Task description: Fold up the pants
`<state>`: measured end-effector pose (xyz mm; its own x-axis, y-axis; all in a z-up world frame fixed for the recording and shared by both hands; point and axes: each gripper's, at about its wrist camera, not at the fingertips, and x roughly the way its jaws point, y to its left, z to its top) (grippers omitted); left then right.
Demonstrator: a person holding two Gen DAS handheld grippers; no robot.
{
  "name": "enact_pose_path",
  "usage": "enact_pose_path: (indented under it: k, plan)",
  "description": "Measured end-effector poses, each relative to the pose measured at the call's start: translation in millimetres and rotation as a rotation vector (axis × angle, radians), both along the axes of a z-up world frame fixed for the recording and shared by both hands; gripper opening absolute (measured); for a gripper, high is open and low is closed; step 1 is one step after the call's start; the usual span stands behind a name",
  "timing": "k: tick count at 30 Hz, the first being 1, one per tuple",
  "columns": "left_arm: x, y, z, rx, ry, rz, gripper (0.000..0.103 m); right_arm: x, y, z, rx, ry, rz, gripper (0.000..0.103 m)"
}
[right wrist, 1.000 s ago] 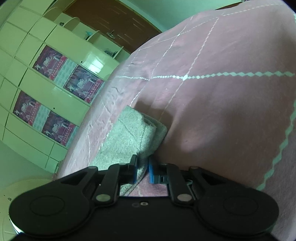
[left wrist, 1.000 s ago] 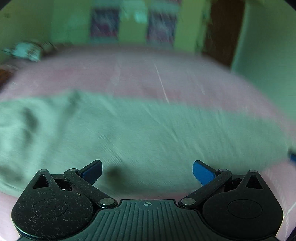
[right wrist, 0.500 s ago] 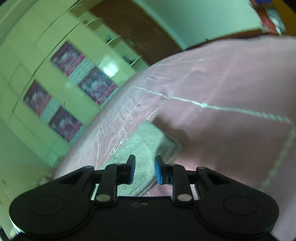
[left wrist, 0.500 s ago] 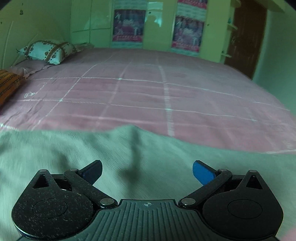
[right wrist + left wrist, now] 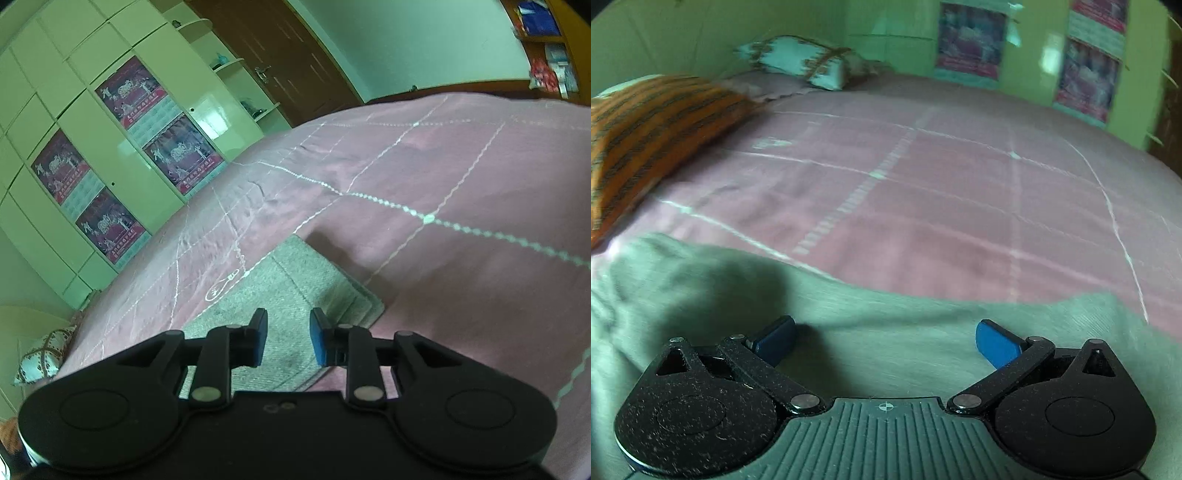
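Right gripper newly off pants.

I'm working in a home bedroom. A bed with a pink quilted cover spreads out ahead of my tools. Pillows sit at its far end: an orange striped pillow ahead-left and a patterned pillow beyond it. Glossy wardrobe doors with posters line the wall past the bed, beside a brown door.
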<state>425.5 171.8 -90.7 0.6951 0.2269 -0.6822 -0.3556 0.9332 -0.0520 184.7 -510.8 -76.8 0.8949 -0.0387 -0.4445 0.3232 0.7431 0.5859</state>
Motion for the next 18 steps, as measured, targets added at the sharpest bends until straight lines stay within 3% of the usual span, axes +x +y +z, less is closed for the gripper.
enact_pose_path:
  k: [3,6,11,15,18]
  plan:
    - [-20,7,18,-0.076,-0.074,-0.016,0.103,-2,1,-1,0.030,-0.014,-0.012,0.019]
    - [-58,-1,23,-0.090,-0.126,-0.065,0.103,-9,-6,-4,0.103,-0.041,-0.042,0.019]
    - [-108,-6,2,-0.125,-0.090,-0.090,0.103,-24,-19,-11,0.221,-0.075,-0.091,0.017]
    - [-127,-23,-6,-0.042,-0.076,-0.109,0.103,-31,-24,-17,0.291,-0.082,-0.115,0.018]
    - [-138,-35,0,-0.058,-0.078,-0.126,0.103,-32,-27,-23,0.338,-0.071,-0.118,0.018]
